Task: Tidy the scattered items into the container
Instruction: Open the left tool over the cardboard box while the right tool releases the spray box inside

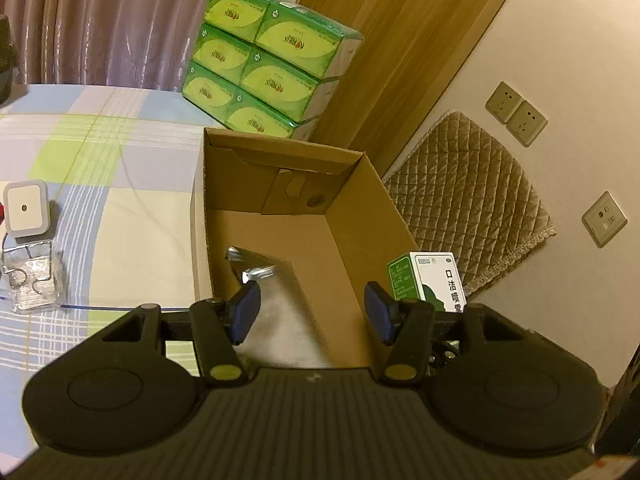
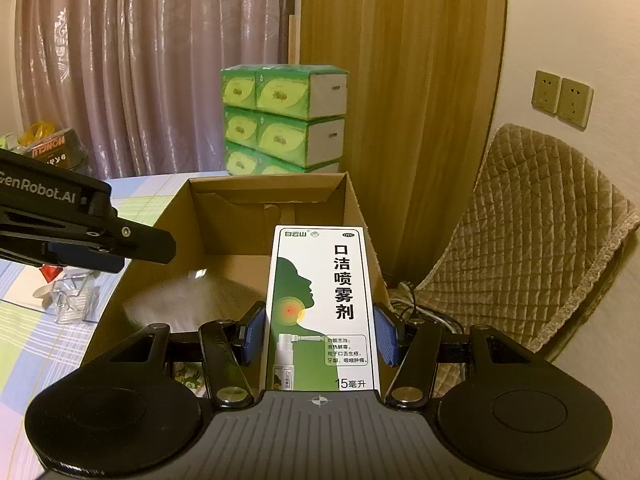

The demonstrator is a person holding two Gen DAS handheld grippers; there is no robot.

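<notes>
While left claw gapes, carton offers room.

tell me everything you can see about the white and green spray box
The spray box is a tall, narrow carton, white with a green head silhouette, black Chinese lettering and a small spray-bottle picture. It looks like glossy cardboard, closed and undamaged. It stands upright between the pads of the right gripper, which press on its two long sides, beside the right wall of the open cardboard box.

Green tissue packs stacked before the curtain — quilted chair beside wall sockets.
</notes>
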